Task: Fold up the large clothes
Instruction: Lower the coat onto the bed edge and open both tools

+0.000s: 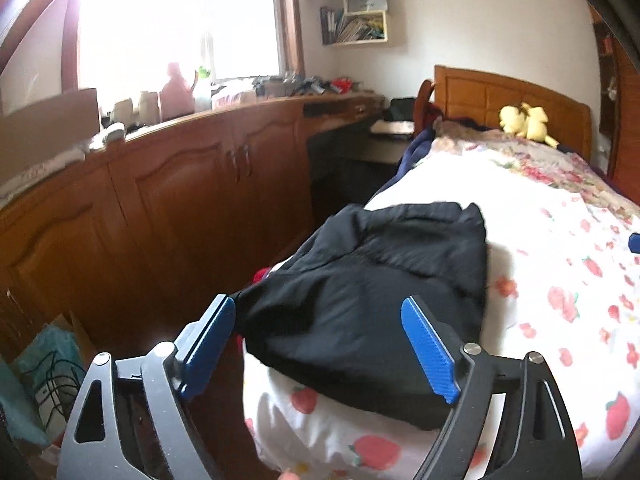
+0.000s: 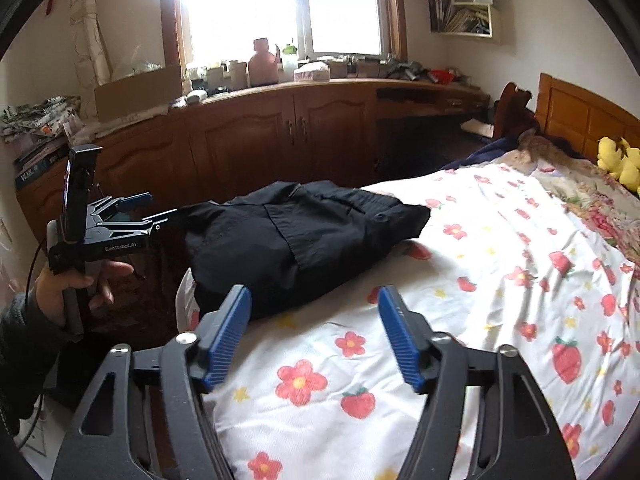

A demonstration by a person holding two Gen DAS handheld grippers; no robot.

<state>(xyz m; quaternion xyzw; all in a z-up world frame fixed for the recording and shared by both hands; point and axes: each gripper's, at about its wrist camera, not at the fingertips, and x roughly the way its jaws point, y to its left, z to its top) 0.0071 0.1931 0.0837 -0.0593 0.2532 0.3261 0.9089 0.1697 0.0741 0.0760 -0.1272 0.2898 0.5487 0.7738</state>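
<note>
Since the folded black garment (image 2: 304,236) lies at the near left corner of the bed (image 2: 500,264), with its left edge hanging just past the side of the mattress, a slip to the floor is the likeliest trouble. At the far left of the right wrist view, the left claw (image 2: 158,210) is held in the person's hand (image 2: 84,280), its jaws spread wide and empty, just beside that overhanging edge; a careless brush there could drag the bundle off the bed. Further right, the right claw (image 2: 314,336) also stands apart with nothing between its pads, hovering over the flowered sheet (image 2: 460,340) near the garment's front edge. A pinch from this side might catch the sheet as well, or lift only the top layer and undo the fold. The dark cloth hides its own creases, so a misjudged edge seems possible.
</note>
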